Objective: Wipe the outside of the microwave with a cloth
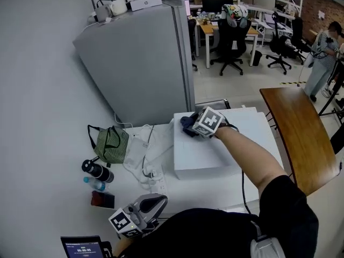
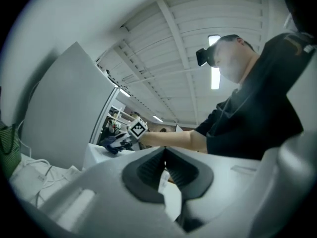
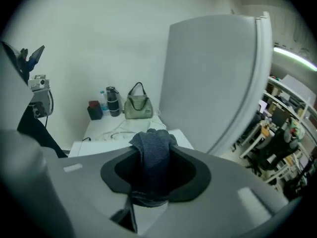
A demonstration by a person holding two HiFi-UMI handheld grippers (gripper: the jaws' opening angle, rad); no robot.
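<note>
The right gripper (image 1: pixel 193 127) had its fingers clamped on a soft dark-blue knitted cloth (image 1: pixel 187 123), which lay at the far top edge of the white boxy microwave (image 1: pixel 215 157). Limp and light, the cloth seemed best gripped bunched. The left gripper (image 1: pixel 145 211) had its fingers together, empty.

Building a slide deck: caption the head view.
Right gripper holds dark cloth on the microwave top; left gripper shut, held low.

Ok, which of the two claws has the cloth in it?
The right claw, shut on the dark blue cloth at the top of the white microwave. The left claw is shut with nothing in it, held low by the person's body.
</note>
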